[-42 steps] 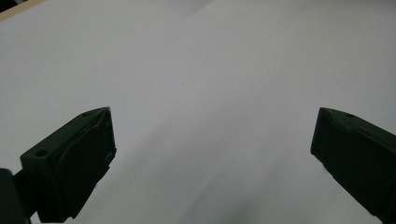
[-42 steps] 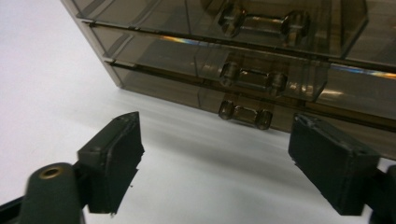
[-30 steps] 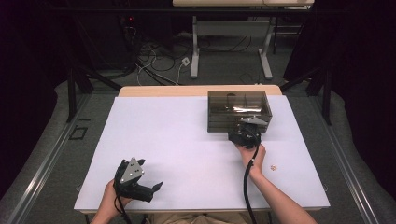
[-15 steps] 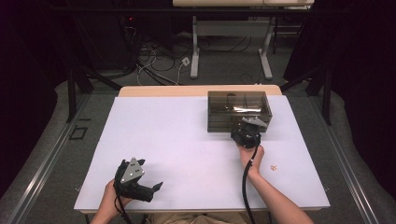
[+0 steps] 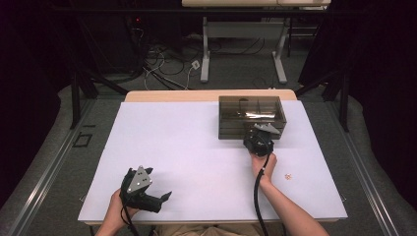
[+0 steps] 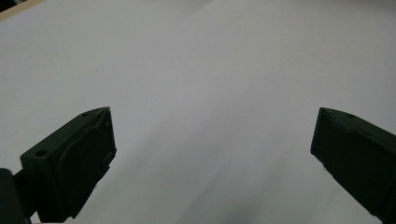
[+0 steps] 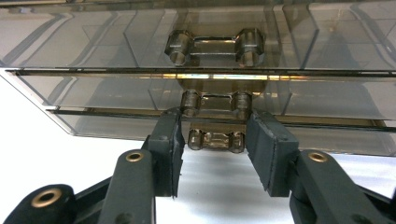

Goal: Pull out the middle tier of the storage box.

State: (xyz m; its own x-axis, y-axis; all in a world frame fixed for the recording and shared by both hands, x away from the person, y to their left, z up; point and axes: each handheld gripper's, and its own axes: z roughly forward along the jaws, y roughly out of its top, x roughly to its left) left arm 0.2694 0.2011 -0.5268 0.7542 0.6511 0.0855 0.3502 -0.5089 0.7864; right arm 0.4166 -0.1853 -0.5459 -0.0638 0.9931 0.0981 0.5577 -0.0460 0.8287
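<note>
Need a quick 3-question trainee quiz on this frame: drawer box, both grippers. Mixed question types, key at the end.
1. True or false: the left gripper has its jaws wide apart over the bare white table.
2. Multiple choice: in the right gripper view, the right gripper points at A) the back of the smoky drawer box, B) its front with the stacked drawer handles, C) the small item on the table.
3. Short answer: which handle sits between the right gripper's jaws?

Key
1. True.
2. B.
3. The lowest handle; the jaws flank it with a gap either side, so it is not yet gripped.
</note>
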